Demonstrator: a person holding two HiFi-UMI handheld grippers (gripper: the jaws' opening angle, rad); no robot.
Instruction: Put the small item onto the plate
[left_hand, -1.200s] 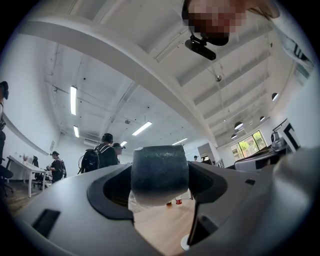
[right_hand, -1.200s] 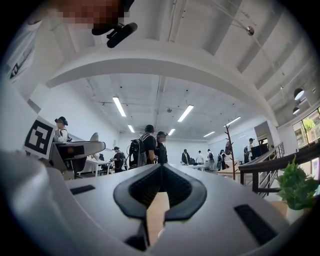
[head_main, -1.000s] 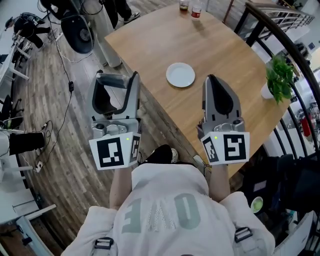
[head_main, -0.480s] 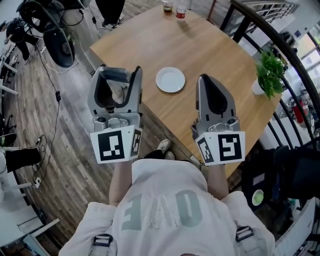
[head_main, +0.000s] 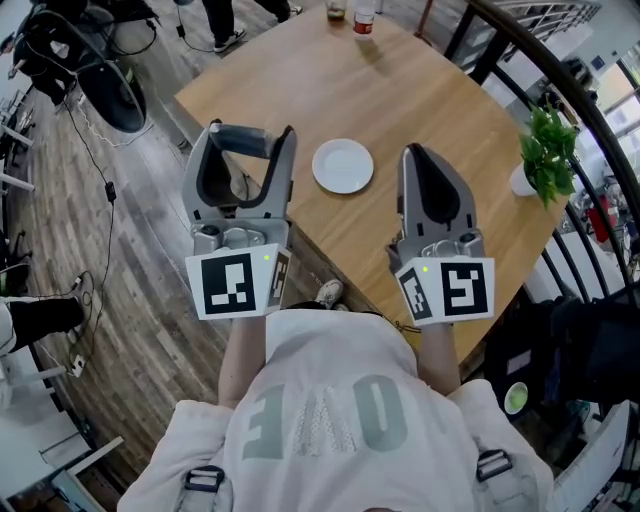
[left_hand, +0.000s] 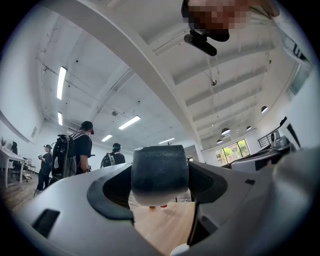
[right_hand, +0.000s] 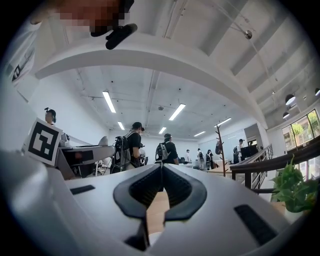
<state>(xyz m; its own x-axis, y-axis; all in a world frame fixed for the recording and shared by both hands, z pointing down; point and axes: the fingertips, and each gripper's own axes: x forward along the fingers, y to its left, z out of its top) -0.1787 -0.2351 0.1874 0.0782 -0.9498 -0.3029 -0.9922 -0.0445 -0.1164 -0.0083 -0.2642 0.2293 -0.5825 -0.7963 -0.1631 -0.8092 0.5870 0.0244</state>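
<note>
The left claw (head_main: 250, 133) was clamped on the small dark grey item (left_hand: 160, 172), a rounded block with a paler underside. Its two jaws stood wide apart, one pressing on each end of the block. The right claw (head_main: 425, 153) was closed with nothing in it, its jaws meeting in a thin seam. The person held both claws out in front of the chest, side by side and well apart, each with its marker cube facing back toward the body.

From above, the item hung off the surface near the left edge of the wooden table (head_main: 420, 90), not resting on anything. The white plate (head_main: 343, 166) lay bare on the table between the two claws, just right of the left one and a little further out.

Toward the table's right corner stood a green plant (head_main: 548, 140) in a white pot, and at the far edge two small bottles (head_main: 363, 17) stood close together. Beyond the table, a few people with backpacks (right_hand: 127, 150) stood with their backs turned under long ceiling lights.
</note>
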